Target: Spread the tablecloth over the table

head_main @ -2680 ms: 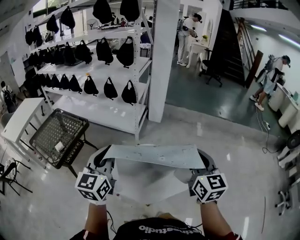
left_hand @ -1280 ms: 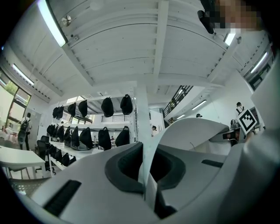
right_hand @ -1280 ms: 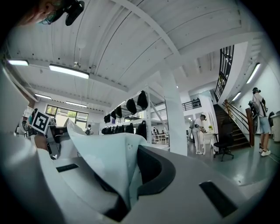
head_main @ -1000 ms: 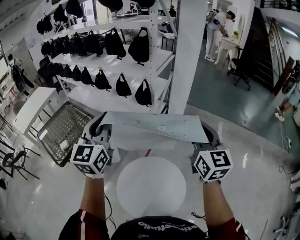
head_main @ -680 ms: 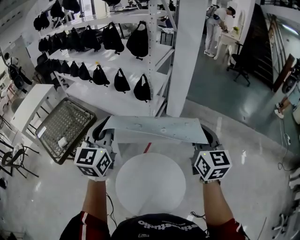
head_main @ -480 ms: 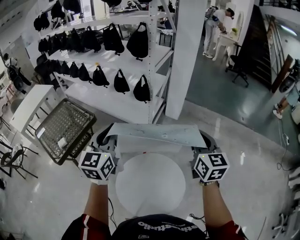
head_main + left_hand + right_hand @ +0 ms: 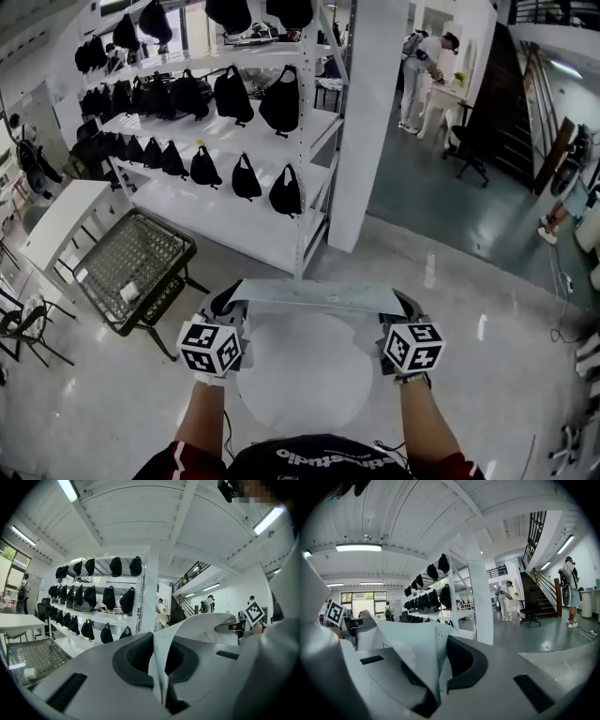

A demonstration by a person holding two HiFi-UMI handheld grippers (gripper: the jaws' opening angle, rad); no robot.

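Glossy pale floor (image 7: 487, 394) surrounds a round white table (image 7: 300, 380). Over the table's far edge, the tablecloth (image 7: 314, 295) is stretched flat between two grippers. The left gripper (image 7: 230, 302) is clamped on the cloth's left end and the right gripper (image 7: 401, 302) on its right end. Shelves (image 7: 234, 211) of black bags stand beyond the table.

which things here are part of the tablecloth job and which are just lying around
Job: tablecloth, round table, left hand-held gripper and right hand-held gripper, both shut on the tablecloth.
Lying about: shelf rack, black bags, wire basket, pillar, office chair.
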